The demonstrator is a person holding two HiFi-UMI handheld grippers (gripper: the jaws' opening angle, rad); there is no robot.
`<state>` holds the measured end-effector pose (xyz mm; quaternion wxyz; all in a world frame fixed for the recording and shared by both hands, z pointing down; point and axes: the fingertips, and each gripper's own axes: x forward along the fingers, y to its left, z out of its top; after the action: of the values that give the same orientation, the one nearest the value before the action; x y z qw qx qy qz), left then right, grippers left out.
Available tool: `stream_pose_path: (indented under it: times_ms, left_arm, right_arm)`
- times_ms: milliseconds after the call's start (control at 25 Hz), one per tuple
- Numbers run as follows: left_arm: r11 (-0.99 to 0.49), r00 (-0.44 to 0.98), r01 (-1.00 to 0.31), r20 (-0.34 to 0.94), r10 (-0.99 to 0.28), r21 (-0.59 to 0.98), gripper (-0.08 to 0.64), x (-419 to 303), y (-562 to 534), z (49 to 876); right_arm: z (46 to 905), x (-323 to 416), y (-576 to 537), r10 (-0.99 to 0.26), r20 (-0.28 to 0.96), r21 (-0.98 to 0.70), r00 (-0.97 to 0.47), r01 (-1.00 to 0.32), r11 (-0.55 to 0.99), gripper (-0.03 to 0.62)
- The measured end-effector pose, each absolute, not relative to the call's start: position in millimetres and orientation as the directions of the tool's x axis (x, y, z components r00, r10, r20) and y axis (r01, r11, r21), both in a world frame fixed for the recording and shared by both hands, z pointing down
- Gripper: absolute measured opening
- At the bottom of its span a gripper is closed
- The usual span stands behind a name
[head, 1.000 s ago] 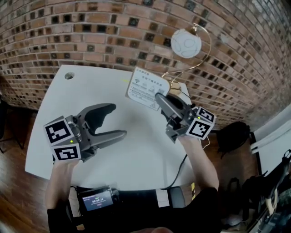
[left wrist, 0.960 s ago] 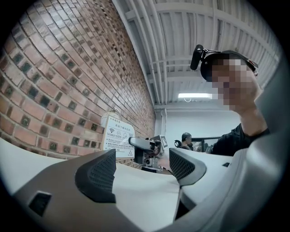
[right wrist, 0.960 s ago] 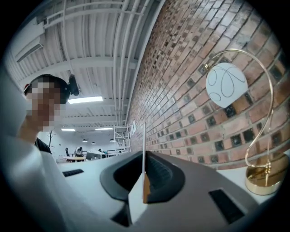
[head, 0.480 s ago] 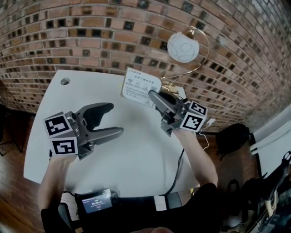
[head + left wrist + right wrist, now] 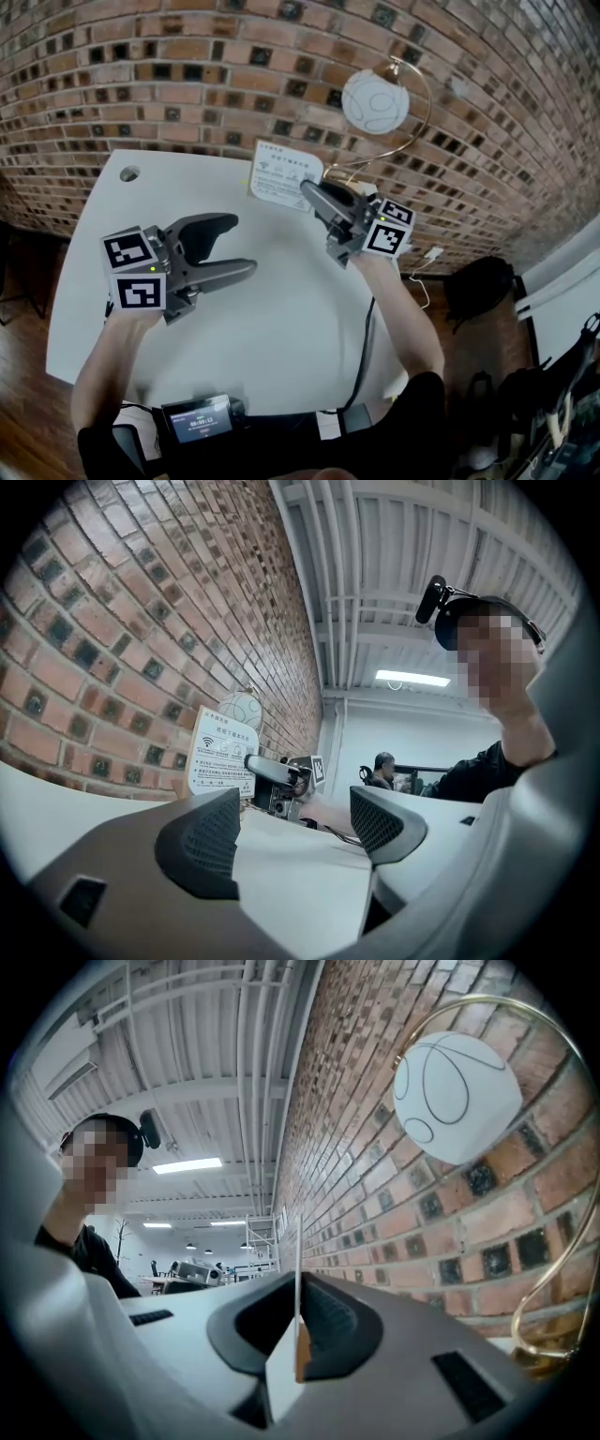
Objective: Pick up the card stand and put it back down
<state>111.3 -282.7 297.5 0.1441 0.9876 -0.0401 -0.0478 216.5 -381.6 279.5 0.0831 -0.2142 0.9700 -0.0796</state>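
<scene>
Your left tool and right tool are grey, with curved jaws, dark ribbed pads, and a white cube of black square markers behind each. You wear dark sleeves and a black head camera.

The white printed card stand sits upright, pinched by the right tool.

Bright even indoor light, ceiling strip lights glowing, fisheye bending edges, dark vignette corners

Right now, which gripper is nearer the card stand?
Right. The right gripper is shut on the edge of the card stand; the left gripper is open over the white table, apart from it.
</scene>
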Motion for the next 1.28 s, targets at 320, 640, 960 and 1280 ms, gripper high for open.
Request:
stream_pose_path:
  times_ms: [320,640,960,1280]
  left_arm:
    - [-0.953,0.991,-0.061,-0.092,-0.093,0.296,0.36,114,-288,305]
    - [-0.946,0.99,-0.063,-0.102,-0.101,0.317,0.36,114,-295,312]
    - [-0.942,0.99,-0.065,-0.096,-0.102,0.329,0.36,113,-298,319]
    - [-0.94,0.99,-0.068,-0.092,-0.105,0.335,0.36,113,-300,323]
  right_arm:
    - [296,222,-415,-0.432,-0.098,-0.196,-0.897,-0.408,0.892,0.026]
    - [313,226,-457,-0.448,-0.093,-0.22,-0.889,-0.421,0.88,0.026]
    - [334,228,-488,-0.464,-0.097,-0.257,-0.881,-0.428,0.866,0.026]
    - [342,221,-506,-0.47,-0.083,-0.25,-0.879,-0.438,0.863,0.026]
